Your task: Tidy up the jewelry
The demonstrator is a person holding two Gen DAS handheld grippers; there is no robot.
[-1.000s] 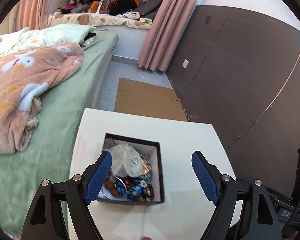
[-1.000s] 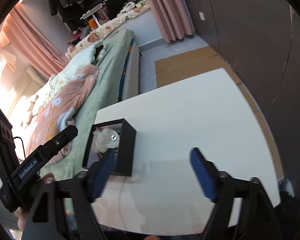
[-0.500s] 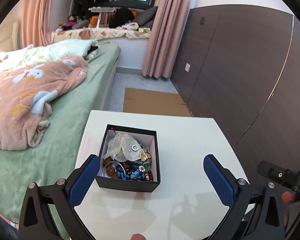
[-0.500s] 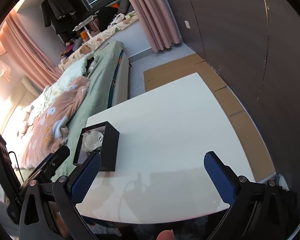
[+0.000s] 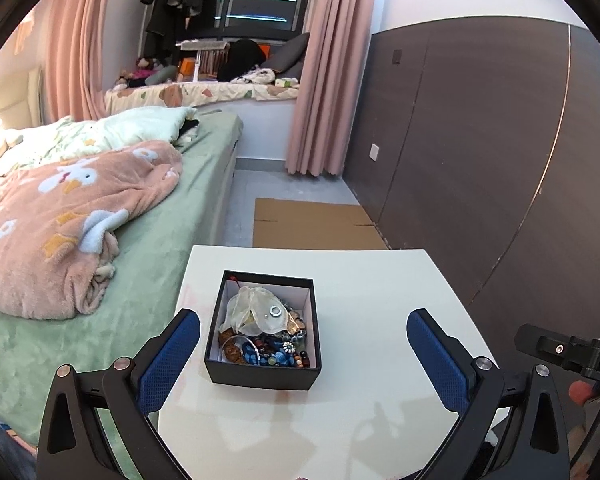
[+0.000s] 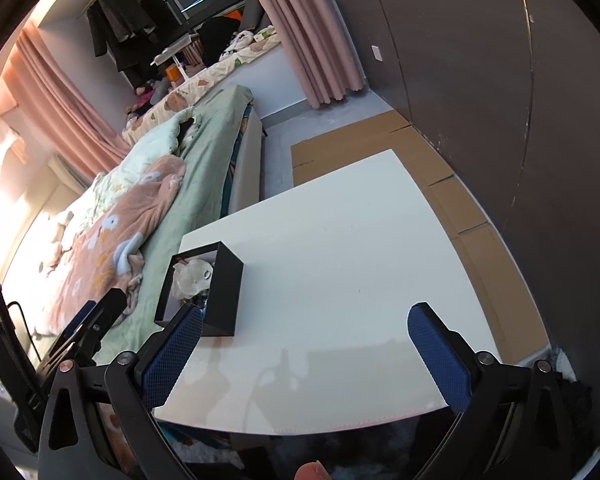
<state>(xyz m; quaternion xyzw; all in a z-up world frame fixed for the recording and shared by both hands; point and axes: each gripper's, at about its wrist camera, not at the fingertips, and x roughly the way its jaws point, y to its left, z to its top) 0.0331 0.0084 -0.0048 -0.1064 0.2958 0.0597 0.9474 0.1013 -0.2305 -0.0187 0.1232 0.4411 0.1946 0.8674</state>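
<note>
I am holding both the left gripper (image 5: 303, 354) and right gripper (image 6: 305, 350) wide open and empty, aiming to come straight down over the black box (image 5: 265, 376) for the pale pouch (image 5: 256, 314).

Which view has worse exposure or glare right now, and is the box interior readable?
Right wrist: blown-out sunlight at left edge, black box small, contents barely readable. Left wrist: even light, box interior sharp, soft shadows on the white table. Both show strong fisheye bending.

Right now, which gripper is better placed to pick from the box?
Left. The left gripper is open with the box between its fingers. The right gripper faces bare table, box off to its left.
</note>
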